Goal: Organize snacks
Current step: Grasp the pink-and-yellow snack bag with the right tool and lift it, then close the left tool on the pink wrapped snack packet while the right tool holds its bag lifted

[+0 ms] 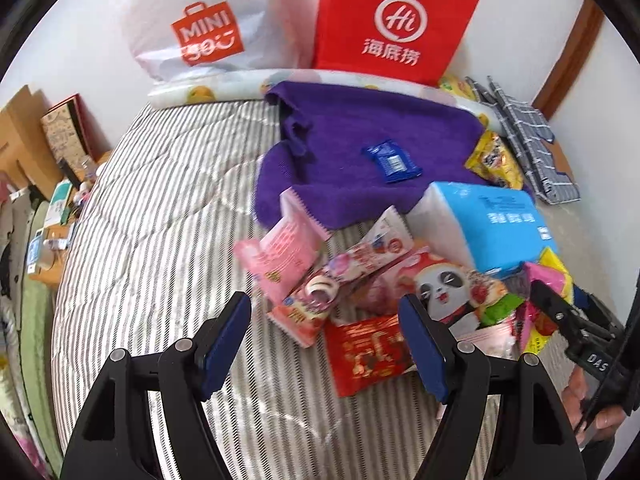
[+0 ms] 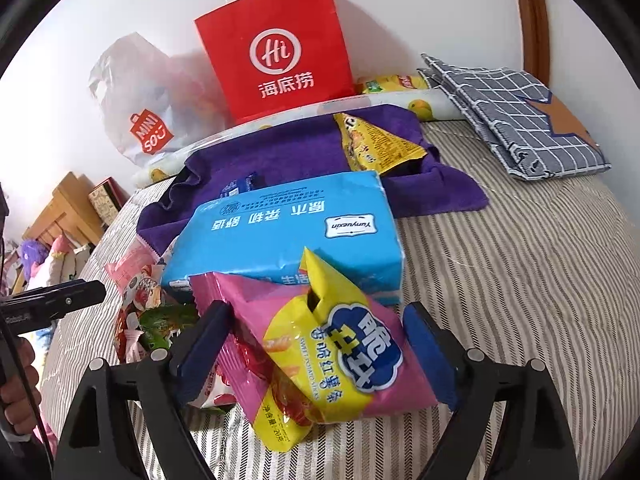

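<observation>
A bed (image 1: 152,208) with a grey-striped quilt stands against a white wall, where two bags lean: one red paper bag (image 2: 276,52) and one white plastic bag (image 1: 200,28). One purple towel (image 1: 360,152) carries one blue packet (image 1: 392,162). One blue tissue pack (image 2: 288,232) lies beside the snack pile (image 1: 340,288). The left hand-held gripper (image 1: 325,346) gapes empty above that pile. The right hand-held gripper (image 2: 316,356) stands spread around one pink-and-yellow sweet-potato snack bag (image 2: 320,352), pads not pressing it.

Before my jaws, the blue tissue pack (image 2: 288,236) lies on the striped quilt (image 2: 520,280); behind it the purple towel (image 2: 280,148), on its near edge the pink-yellow snack bag (image 2: 320,340).
</observation>
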Demonstrator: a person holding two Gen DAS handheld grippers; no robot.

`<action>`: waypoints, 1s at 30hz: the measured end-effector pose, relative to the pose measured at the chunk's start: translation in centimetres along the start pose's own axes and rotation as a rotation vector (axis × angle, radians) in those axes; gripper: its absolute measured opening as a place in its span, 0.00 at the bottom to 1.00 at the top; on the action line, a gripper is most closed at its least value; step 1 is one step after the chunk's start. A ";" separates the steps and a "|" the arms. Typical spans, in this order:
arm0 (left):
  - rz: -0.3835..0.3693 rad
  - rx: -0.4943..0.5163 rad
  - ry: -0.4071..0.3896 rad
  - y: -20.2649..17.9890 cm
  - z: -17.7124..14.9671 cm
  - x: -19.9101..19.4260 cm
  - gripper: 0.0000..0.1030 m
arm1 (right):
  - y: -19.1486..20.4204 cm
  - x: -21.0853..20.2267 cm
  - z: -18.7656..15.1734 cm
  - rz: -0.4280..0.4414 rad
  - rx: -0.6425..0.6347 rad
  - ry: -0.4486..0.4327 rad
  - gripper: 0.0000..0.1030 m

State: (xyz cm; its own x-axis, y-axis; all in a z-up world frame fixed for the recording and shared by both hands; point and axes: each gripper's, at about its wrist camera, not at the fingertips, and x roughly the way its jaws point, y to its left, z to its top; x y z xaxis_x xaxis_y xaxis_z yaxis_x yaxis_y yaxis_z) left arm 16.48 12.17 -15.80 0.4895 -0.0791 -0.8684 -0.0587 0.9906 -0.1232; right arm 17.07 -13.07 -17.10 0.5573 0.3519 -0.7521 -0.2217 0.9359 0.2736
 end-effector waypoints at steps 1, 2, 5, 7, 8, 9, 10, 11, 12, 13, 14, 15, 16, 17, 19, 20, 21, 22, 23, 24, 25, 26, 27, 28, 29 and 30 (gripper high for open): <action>0.007 -0.002 0.004 0.1 -0.2 0.1 0.73 | -0.1 -0.2 -0.1 0.006 -0.001 0.000 0.83; 0.013 -0.008 0.006 0.2 -0.4 0.3 0.73 | -0.3 -0.3 -0.1 0.015 0.000 -0.001 0.81; 0.014 -0.034 -0.013 0.5 -0.8 0.3 0.73 | -0.9 -1.4 -0.5 0.037 0.012 -0.003 0.76; 0.000 -0.031 -0.004 0.4 -0.9 0.6 0.73 | -1.2 -2.2 -0.8 0.038 0.010 -0.012 0.73; -0.003 -0.034 0.001 0.3 -1.0 0.8 0.73 | -1.3 -2.6 -0.8 0.037 0.008 -0.017 0.73; -0.001 -0.038 0.000 0.3 -1.0 0.9 0.73 | -1.5 -3.2 -0.9 0.032 0.002 -0.024 0.72; 0.005 -0.045 -0.002 0.4 -0.9 1.0 0.73 | -1.7 -3.6 -1.0 0.024 -0.003 -0.030 0.70; 0.005 -0.051 -0.007 0.5 -0.7 1.1 0.73 | -1.9 -4.0 -1.0 0.019 -0.005 -0.038 0.66; 0.004 -0.055 -0.015 0.6 -0.6 1.1 0.73 | -2.2 -4.5 -1.0 0.020 -0.002 -0.041 0.63; 0.007 -0.057 -0.021 0.6 -0.4 1.2 0.73 | -2.5 -4.8 -1.1 0.025 0.004 -0.044 0.63; 0.025 -0.057 -0.030 0.6 0.0 1.3 0.73 | -2.8 -5.0 -1.0 0.034 0.012 -0.048 0.63; 0.042 -0.054 -0.032 0.6 0.2 1.4 0.73 | -3.2 -5.1 -1.1 0.046 0.021 -0.046 0.63; 0.074 -0.048 -0.033 0.5 0.6 1.6 0.73 | -3.4 -5.0 -1.1 0.046 0.023 -0.037 0.63; 0.115 -0.040 -0.034 0.5 1.0 1.9 0.73 | -3.5 -4.8 -1.1 0.043 0.022 -0.030 0.63; 0.141 -0.028 -0.039 0.6 1.6 2.2 0.73 | -3.7 -4.7 -1.2 0.049 0.023 -0.024 0.63; 0.154 -0.020 -0.039 0.6 1.9 2.6 0.73 | -3.8 -4.7 -1.3 0.059 0.025 -0.024 0.63; 0.159 -0.015 -0.037 0.7 2.2 2.9 0.73 | -3.8 -4.8 -1.3 0.075 0.025 -0.025 0.63; 0.159 -0.011 -0.035 0.9 2.4 3.2 0.73 | -3.8 -4.7 -1.3 0.089 0.022 -0.023 0.63; 0.156 -0.004 -0.030 0.9 2.5 3.6 0.72 | -3.6 -4.6 -1.3 0.102 0.013 -0.017 0.64; 0.151 0.002 -0.025 0.8 2.6 3.9 0.70 | -3.3 -4.3 -1.3 0.104 -0.002 -0.009 0.65; 0.145 0.011 -0.017 0.8 2.8 4.4 0.70 | -3.0 -4.1 -1.3 0.100 -0.017 -0.003 0.66; 0.142 0.016 -0.011 0.7 2.8 4.7 0.70 | -2.8 -3.8 -1.3 0.092 -0.035 0.004 0.66; 0.142 0.024 -0.003 0.6 2.8 5.2 0.70 | -2.5 -3.4 -1.3 0.083 -0.054 0.012 0.66; 0.144 0.029 0.004 0.6 2.8 5.7 0.70 | -2.3 -3.0 -1.3 0.077 -0.061 0.018 0.67; 0.144 0.027 0.005 0.6 2.8 6.1 0.70 | -2.3 -2.6 -1.3 0.070 -0.065 0.026 0.67; 0.144 0.022 -0.001 0.6 2.6 6.1 0.70 | -2.2 -2.1 -1.3 0.050 -0.069 0.031 0.68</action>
State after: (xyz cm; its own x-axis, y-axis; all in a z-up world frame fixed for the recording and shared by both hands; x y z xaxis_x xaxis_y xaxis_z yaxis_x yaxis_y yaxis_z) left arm 21.69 12.55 -19.91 0.4781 0.0643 -0.8760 -0.1090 0.9940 0.0135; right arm 15.31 -15.91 -16.89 0.5193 0.3969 -0.7568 -0.3044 0.9134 0.2702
